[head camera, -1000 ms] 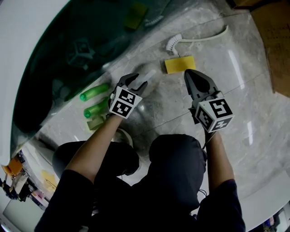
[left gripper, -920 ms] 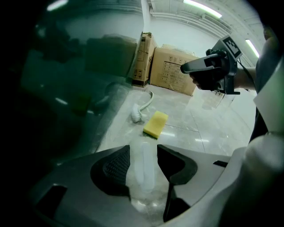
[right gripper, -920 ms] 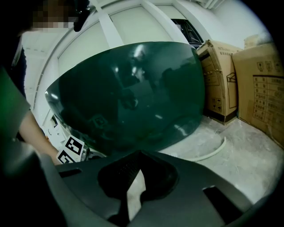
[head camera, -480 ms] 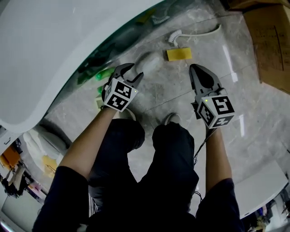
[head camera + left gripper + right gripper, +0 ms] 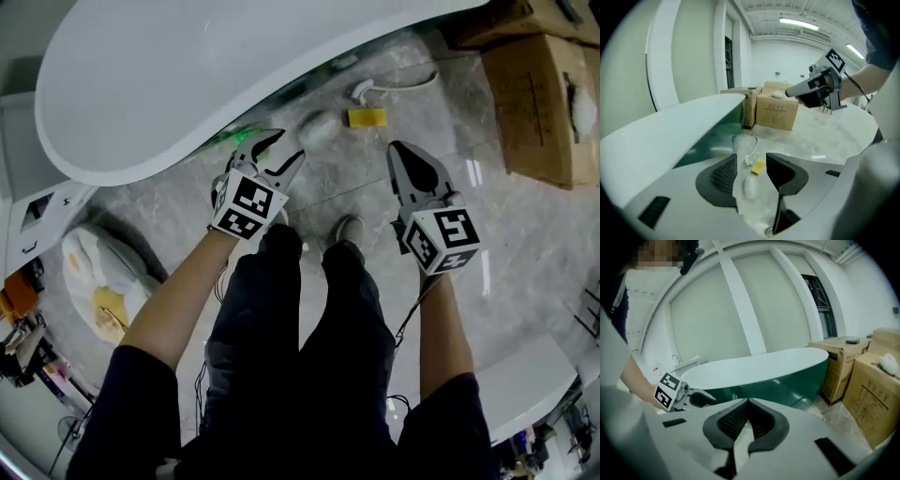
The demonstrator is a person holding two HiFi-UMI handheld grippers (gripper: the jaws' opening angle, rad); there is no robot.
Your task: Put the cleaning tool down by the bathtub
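— Grippers, from the head view?
— The left gripper (image 5: 270, 157) is spread wide; its jaws have just been opening, with nothing in them. The right gripper (image 5: 405, 155) is clenched on nothing.
— And the brush (image 5: 362, 92)?
— It lies loose on the floor (image 5: 525, 244), far of both grippers, just beside the bathtub (image 5: 234, 75). A sponge (image 5: 366, 117) lies near it.
— Left gripper view?
— The jaws are apart. Brush and sponge lie far off on the floor.
— Right gripper view?
— The jaws are together and empty. The bathtub is beyond, and the left gripper is at left.
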